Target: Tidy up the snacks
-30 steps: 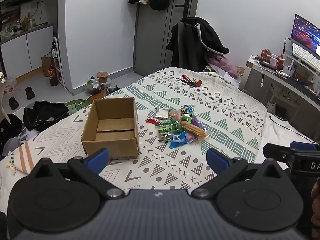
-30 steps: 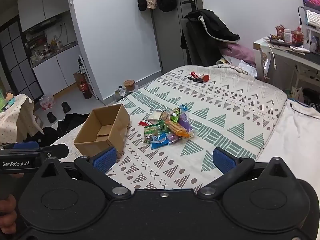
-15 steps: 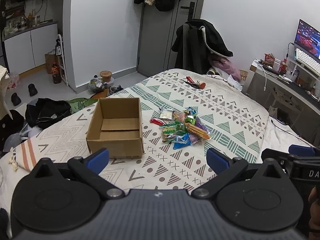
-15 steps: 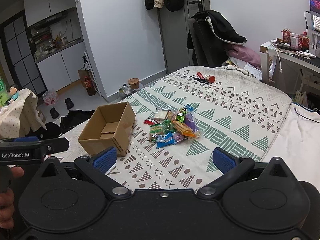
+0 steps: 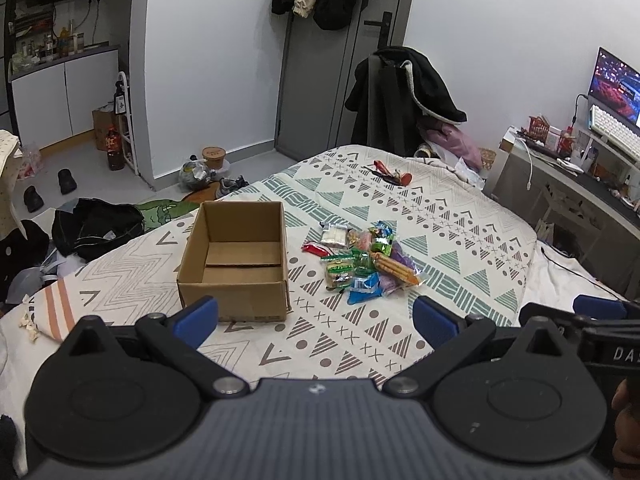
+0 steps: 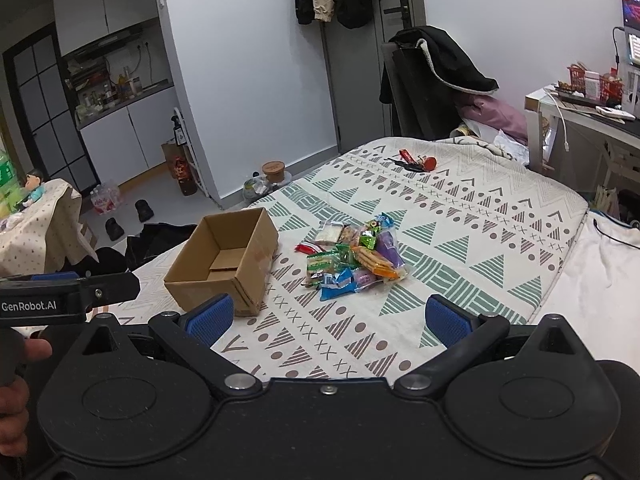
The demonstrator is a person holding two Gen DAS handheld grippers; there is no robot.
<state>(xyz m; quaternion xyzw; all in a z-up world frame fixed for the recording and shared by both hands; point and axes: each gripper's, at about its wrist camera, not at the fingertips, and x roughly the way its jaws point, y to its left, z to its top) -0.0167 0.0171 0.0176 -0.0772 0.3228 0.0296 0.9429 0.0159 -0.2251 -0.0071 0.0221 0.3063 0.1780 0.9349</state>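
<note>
Nearest, the left gripper and right gripper hover over the patterned bedspread with fingers spread wide, holding nothing. Farther on sits an open cardboard box — just right of it, a heap of snack packets — apart from both grippers.

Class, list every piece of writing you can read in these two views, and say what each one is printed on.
"GenRobot.AI": on the side of the left claw, seen from the right wrist.
"DAS", cut off by the frame edge: on the right claw, seen from the left wrist.
Snack wrappers, floor bottle label, monitor: too small to read.
</note>
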